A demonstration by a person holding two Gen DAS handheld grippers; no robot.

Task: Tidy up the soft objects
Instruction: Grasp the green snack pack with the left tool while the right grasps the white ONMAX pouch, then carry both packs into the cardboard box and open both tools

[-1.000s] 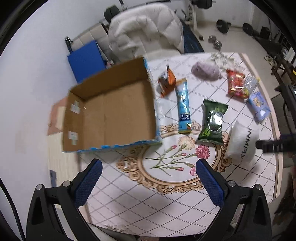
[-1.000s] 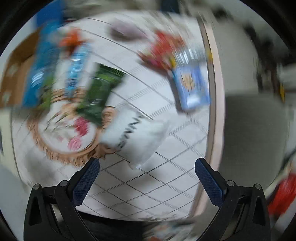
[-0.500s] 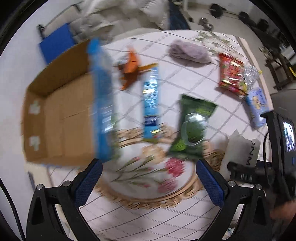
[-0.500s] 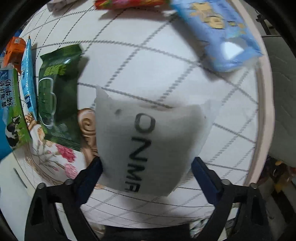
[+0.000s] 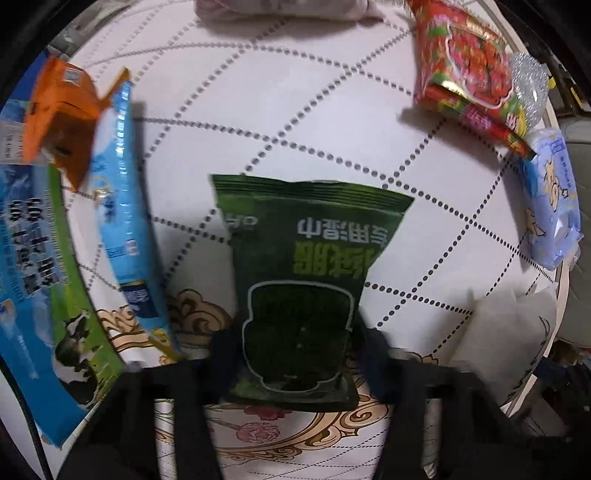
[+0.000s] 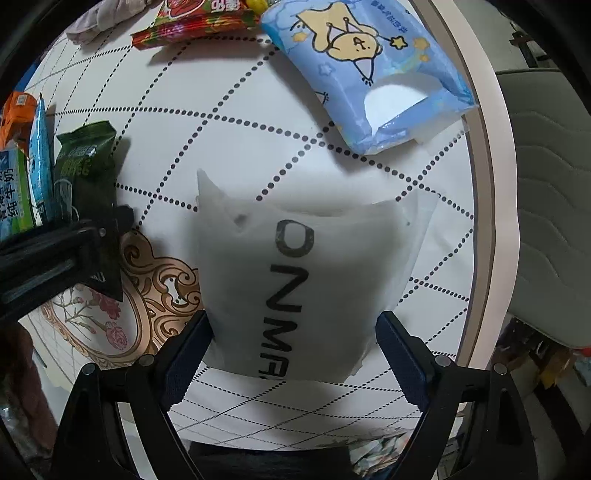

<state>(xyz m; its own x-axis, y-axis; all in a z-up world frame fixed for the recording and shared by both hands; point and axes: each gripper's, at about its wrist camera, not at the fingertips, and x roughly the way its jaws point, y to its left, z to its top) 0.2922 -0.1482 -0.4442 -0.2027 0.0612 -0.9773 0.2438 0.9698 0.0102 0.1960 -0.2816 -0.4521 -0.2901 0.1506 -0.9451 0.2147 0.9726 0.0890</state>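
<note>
A dark green wipes pack point(image 5: 299, 280) lies on the table, its near end between the blurred fingers of my left gripper point(image 5: 295, 354), which stand close on each side of it. A white soft pack point(image 6: 303, 280) printed with black letters lies between the blue-padded fingers of my right gripper point(image 6: 295, 336), which touch its two sides. The green pack also shows in the right wrist view point(image 6: 85, 177), with the left gripper on it.
A blue tissue pack point(image 6: 369, 74), a red snack bag point(image 5: 465, 66), a light blue pouch point(image 5: 122, 206), an orange packet point(image 5: 59, 114) and a grey cloth point(image 6: 103, 18) lie around. A milk carton box point(image 5: 33, 280) stands left. The table edge point(image 6: 495, 206) is right.
Both grippers have dropped close to the table. The left one has closed in around the green pack, and the right one has narrowed onto the white pack.
</note>
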